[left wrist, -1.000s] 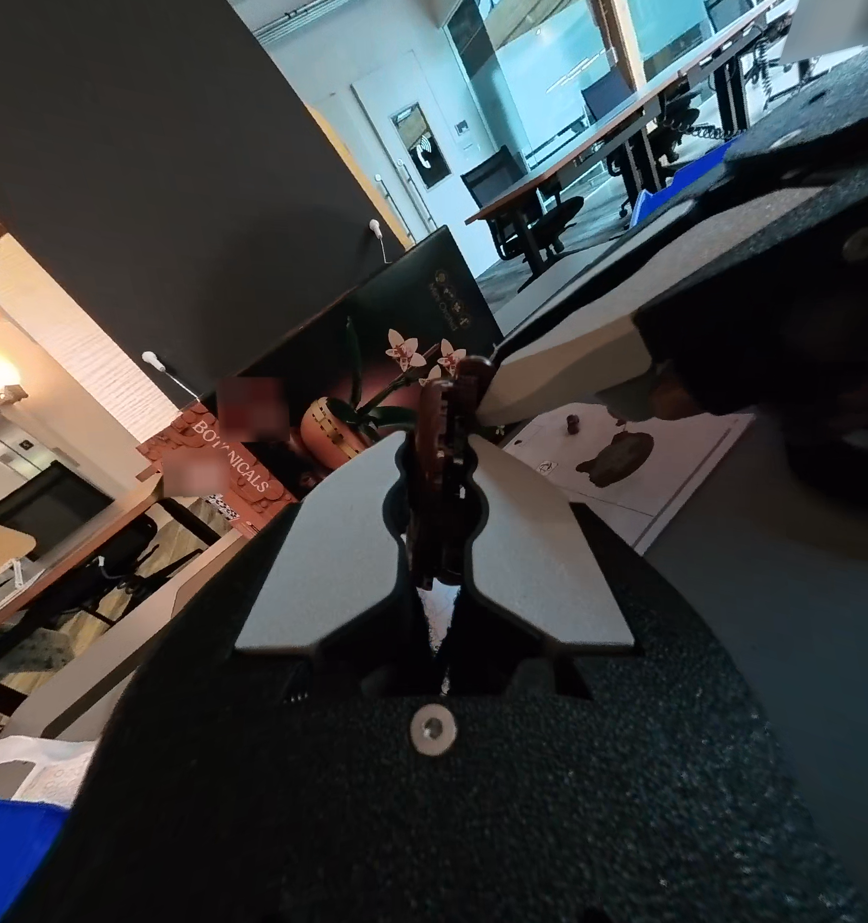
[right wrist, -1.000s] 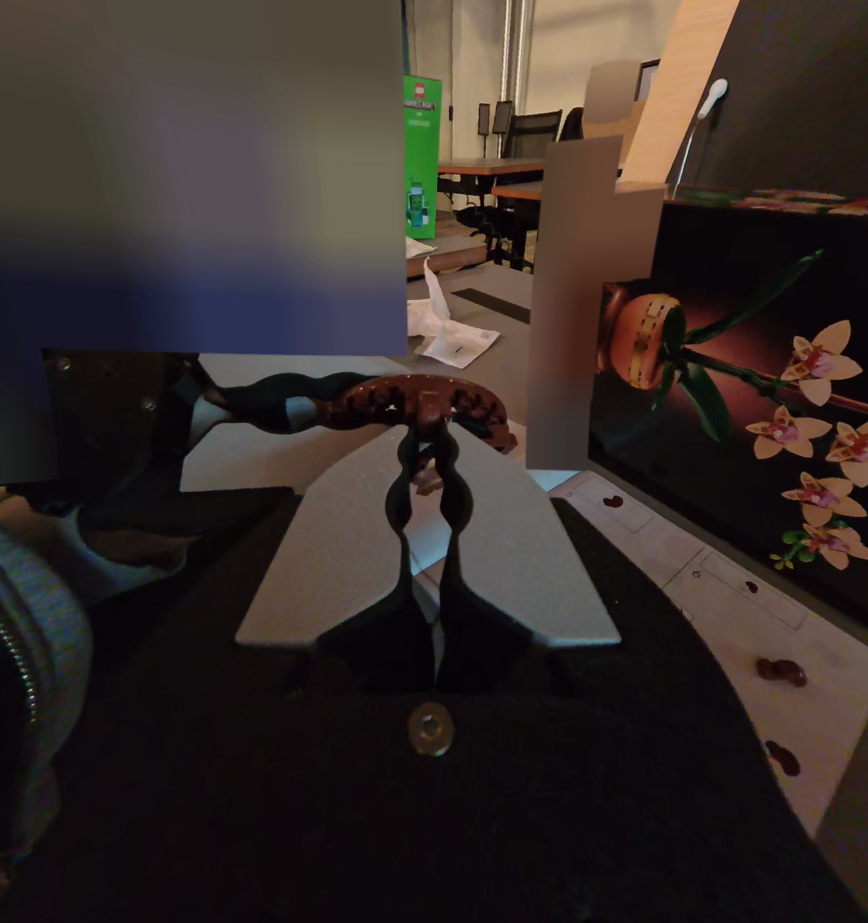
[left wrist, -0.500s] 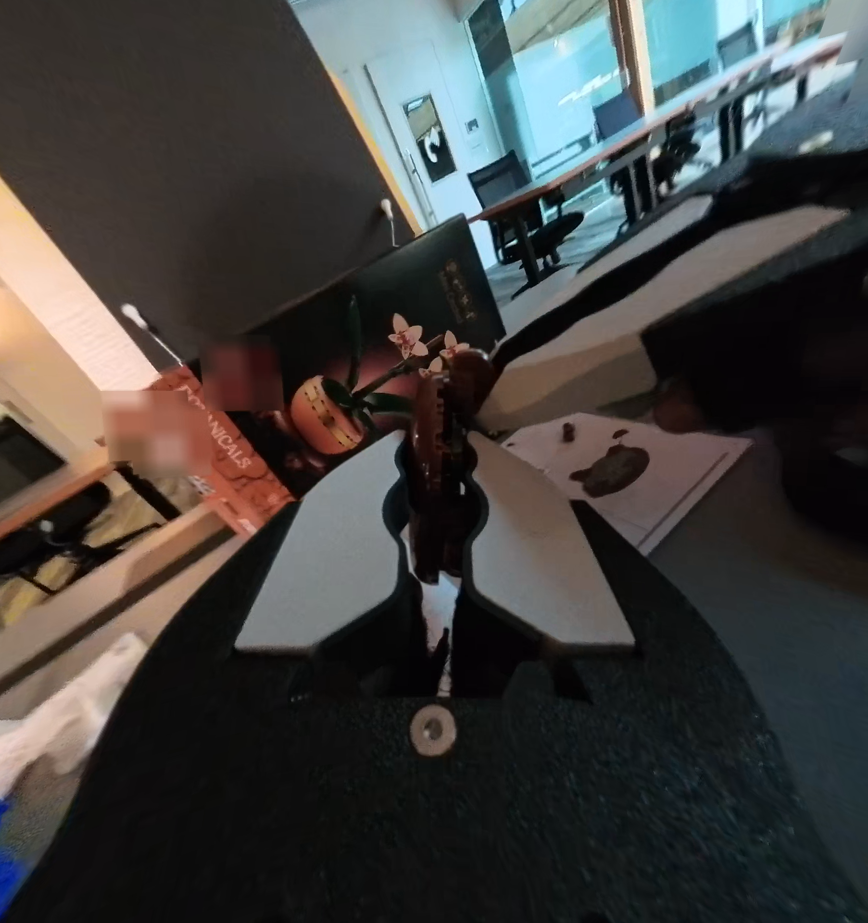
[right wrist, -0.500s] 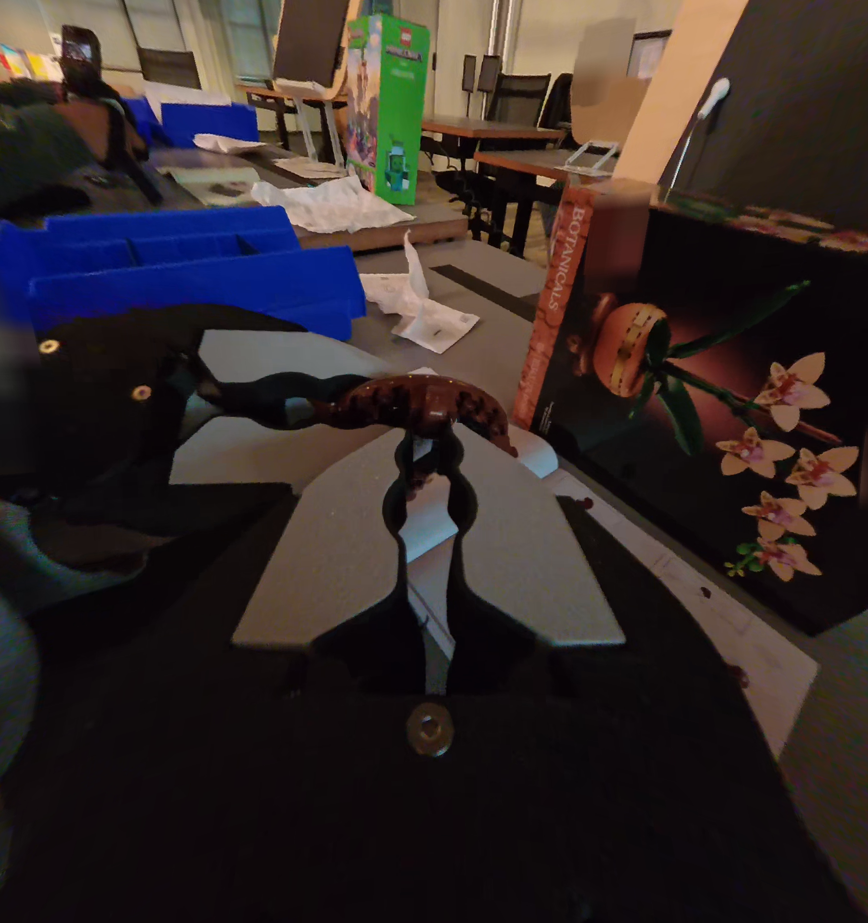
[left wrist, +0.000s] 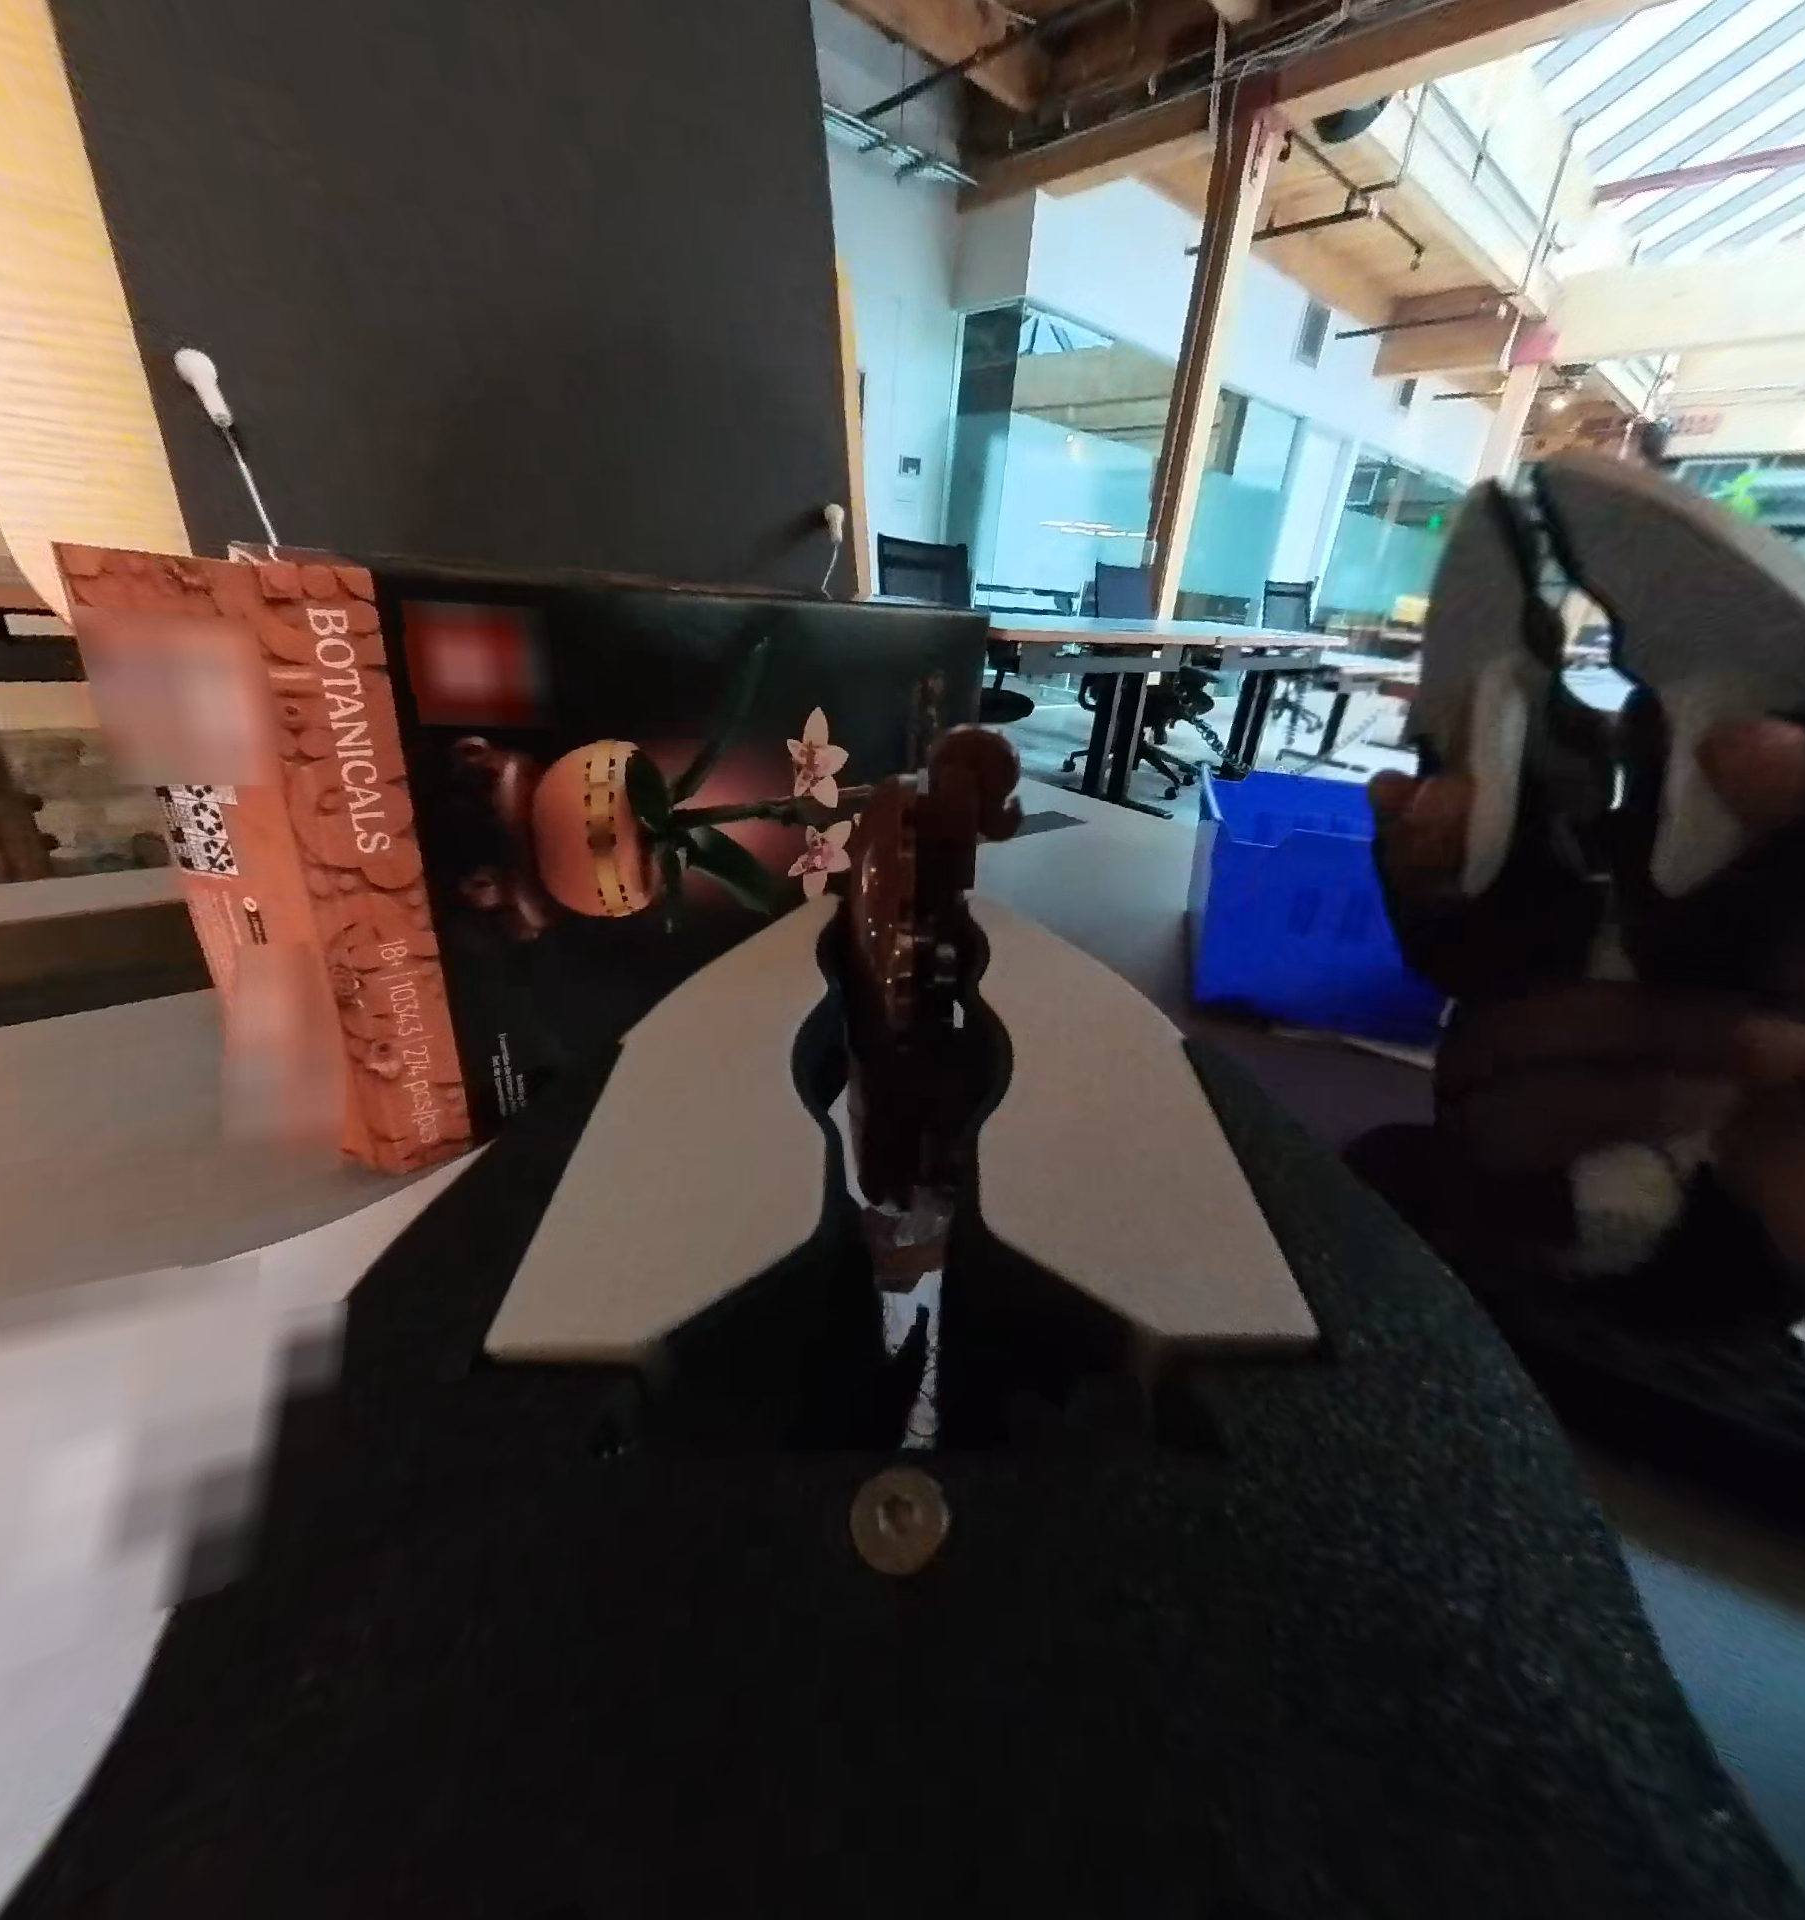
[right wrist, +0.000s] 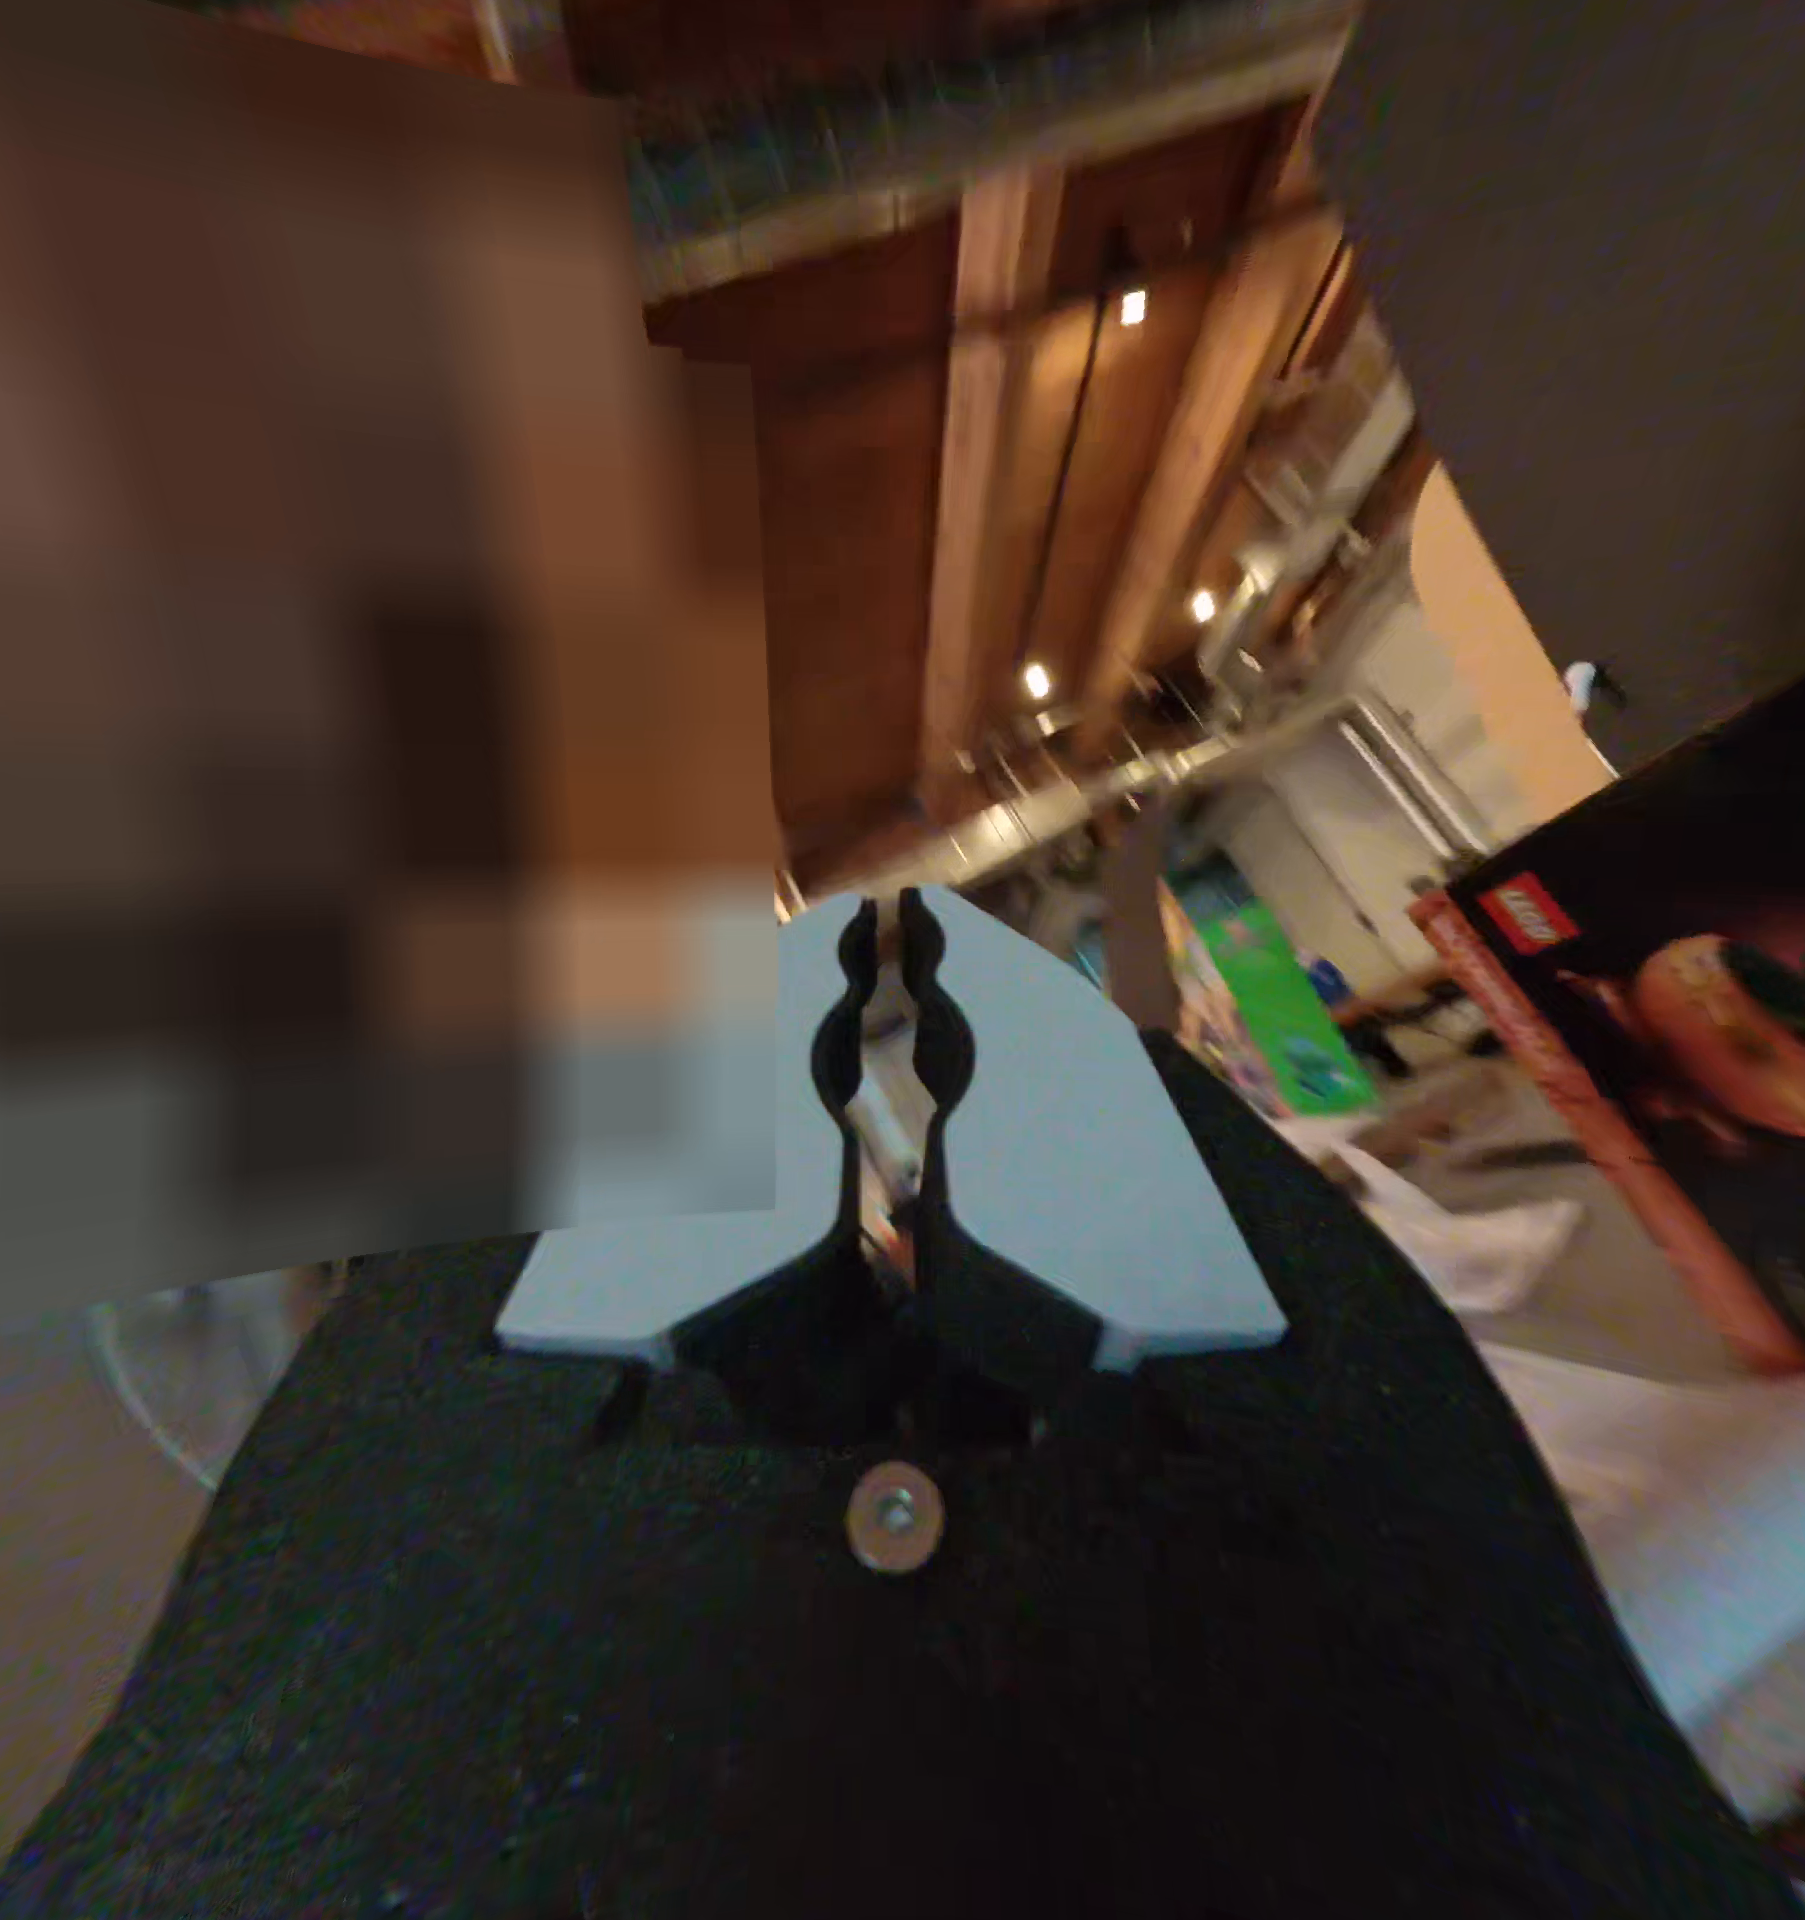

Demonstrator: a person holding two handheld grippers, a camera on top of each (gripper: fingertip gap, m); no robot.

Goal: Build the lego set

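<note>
Behind our grippers stands a dark box (left wrist: 669,831). Our left gripper (left wrist: 903,966) clamps a brown brick piece (left wrist: 919,883); our right gripper (right wrist: 882,920) is nearly closed, holding nothing.

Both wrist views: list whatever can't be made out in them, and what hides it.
- Right wrist view: the whole left side is under a mosaic patch; the room behind is smeared by motion blur.
- Right wrist view: the box is cut off by the right edge.
- Left wrist view: the brown piece's lower end is hidden between the fingers.
- Left wrist view: the right gripper is blurred.
</note>
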